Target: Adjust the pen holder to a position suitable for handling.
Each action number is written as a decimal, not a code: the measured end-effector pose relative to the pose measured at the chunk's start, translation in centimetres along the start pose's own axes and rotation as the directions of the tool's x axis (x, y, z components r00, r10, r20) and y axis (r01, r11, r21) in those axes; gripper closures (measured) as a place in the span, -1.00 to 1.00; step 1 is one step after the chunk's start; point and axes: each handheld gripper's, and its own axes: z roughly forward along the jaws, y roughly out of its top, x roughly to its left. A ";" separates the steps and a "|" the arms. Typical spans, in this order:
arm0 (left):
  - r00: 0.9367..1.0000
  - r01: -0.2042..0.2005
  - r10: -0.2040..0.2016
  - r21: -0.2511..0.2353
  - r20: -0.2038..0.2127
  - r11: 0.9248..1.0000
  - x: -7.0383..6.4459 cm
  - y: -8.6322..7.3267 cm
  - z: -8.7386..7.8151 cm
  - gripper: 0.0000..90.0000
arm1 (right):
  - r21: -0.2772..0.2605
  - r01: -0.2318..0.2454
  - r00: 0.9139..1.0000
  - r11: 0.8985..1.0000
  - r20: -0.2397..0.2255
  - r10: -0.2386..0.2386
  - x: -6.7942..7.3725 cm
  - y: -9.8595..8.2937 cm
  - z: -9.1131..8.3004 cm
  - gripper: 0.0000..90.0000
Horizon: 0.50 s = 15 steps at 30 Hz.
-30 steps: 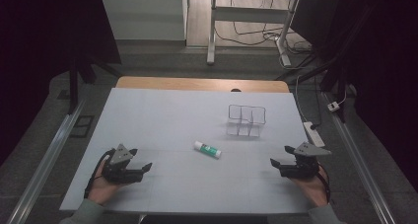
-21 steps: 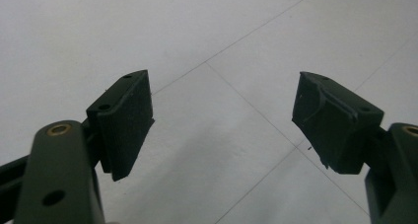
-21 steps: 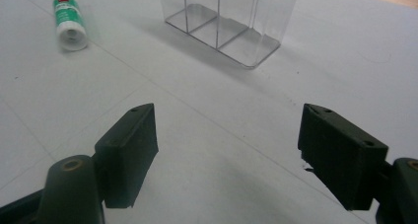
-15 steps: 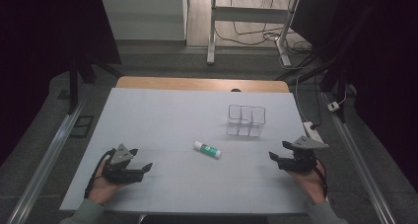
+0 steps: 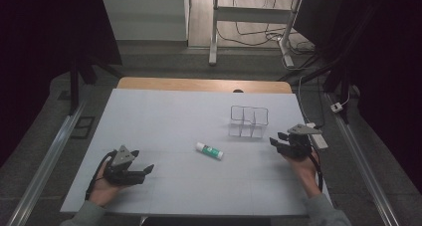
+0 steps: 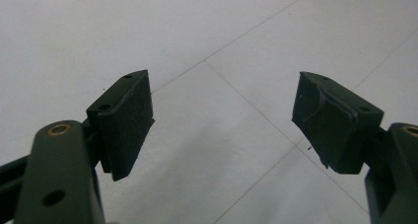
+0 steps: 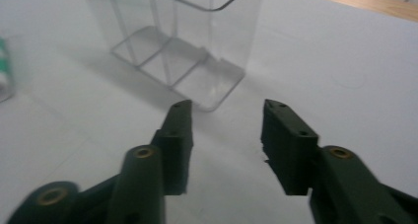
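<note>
Pale table [image 5: 164, 116], grey floor [image 5: 164, 61], trailing cables [image 5: 259, 34]

A glue stick [image 5: 209, 150] is lying mid-table [image 5: 164, 111], with a divided clear holder [image 5: 249, 121] standing behind it to the right, the right gripper [image 5: 275, 139] hovering just right of that holder and the left gripper [image 5: 147, 170] sitting well apart at the near left.

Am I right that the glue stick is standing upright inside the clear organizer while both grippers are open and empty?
Not quite: the glue stick lies on its side on the table, outside the clear organizer, as the high view shows. The left gripper and right gripper are indeed open and empty.
</note>
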 end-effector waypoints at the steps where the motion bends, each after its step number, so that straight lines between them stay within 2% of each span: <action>1: 1.000 0.000 0.000 0.000 0.000 1.000 0.0 0.0 0.0 -0.48 | -0.006 -0.017 1.000 1.000 0.011 0.017 -0.4 0.3 0.5 0.47; 2: 1.000 0.000 0.000 -0.001 0.000 1.000 0.0 0.0 0.0 -0.48 | -0.006 -0.017 1.000 1.000 0.011 0.017 -0.4 0.3 0.5 0.47; 4: 1.000 -0.001 0.001 0.001 0.000 1.000 0.1 0.0 0.0 -0.48 | -0.022 -0.038 0.999 0.999 0.027 0.039 -0.8 0.5 1.1 0.70; 6: 1.000 -0.001 0.001 0.000 0.000 1.000 0.1 -0.1 0.0 -0.48 | -0.008 -0.038 0.999 0.999 0.037 0.038 -1.1 0.6 1.5 0.86; 9: 1.000 -0.003 0.003 0.000 0.000 1.000 0.1 0.0 0.0 -0.48 | -0.004 -0.052 0.998 0.999 0.026 0.052 -1.4 0.6 1.8 0.98; 15: 1.000 -0.005 0.005 0.002 -0.002 1.000 0.0 0.0 0.0 -0.48 | 0.004 -0.054 0.998 0.999 0.036 0.053 -1.8 1.0 2.8 0.98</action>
